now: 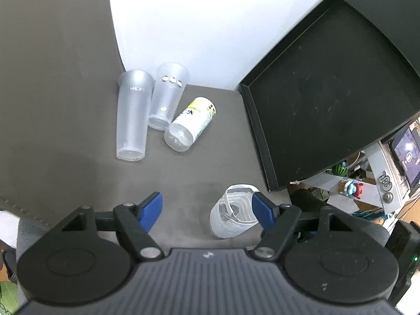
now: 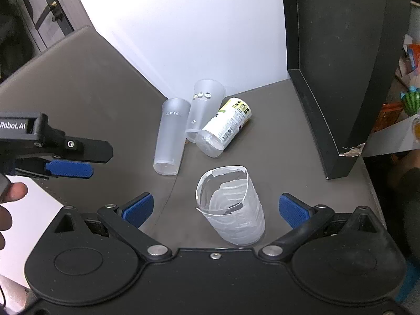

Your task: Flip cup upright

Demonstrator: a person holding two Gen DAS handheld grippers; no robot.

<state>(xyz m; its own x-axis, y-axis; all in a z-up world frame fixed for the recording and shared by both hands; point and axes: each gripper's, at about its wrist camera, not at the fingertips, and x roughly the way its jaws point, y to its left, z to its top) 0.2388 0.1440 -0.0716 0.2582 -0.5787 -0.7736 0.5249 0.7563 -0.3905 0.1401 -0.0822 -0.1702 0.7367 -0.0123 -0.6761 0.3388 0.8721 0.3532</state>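
Counter (image 2: 92, 84) dark grey-brown, matte. Backdrop (image 2: 197, 26) plain white. Tray (image 1: 328, 92) black with pale scuffs. Both claws black with blue ribbed pads: left claw (image 1: 207, 210), right claw (image 2: 215, 207). Near cup (image 2: 231, 210) clear with white ridged bands. Two tall cups frosted translucent: one (image 2: 170, 136) with white lettering, other (image 2: 204, 107) with small silvery dots. Can (image 2: 225, 128) white and yellow-green label, black print and barcode.

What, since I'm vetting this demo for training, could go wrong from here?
1. The crinkled cup looks thin. The right gripper, jaws open around it, might crush it when closing.
2. The left gripper, also open, has one finger right beside that cup and could knock it.
3. The tall frosted cup, the dotted frosted cup and the labelled cup are bunched together, so moving one may roll the others.
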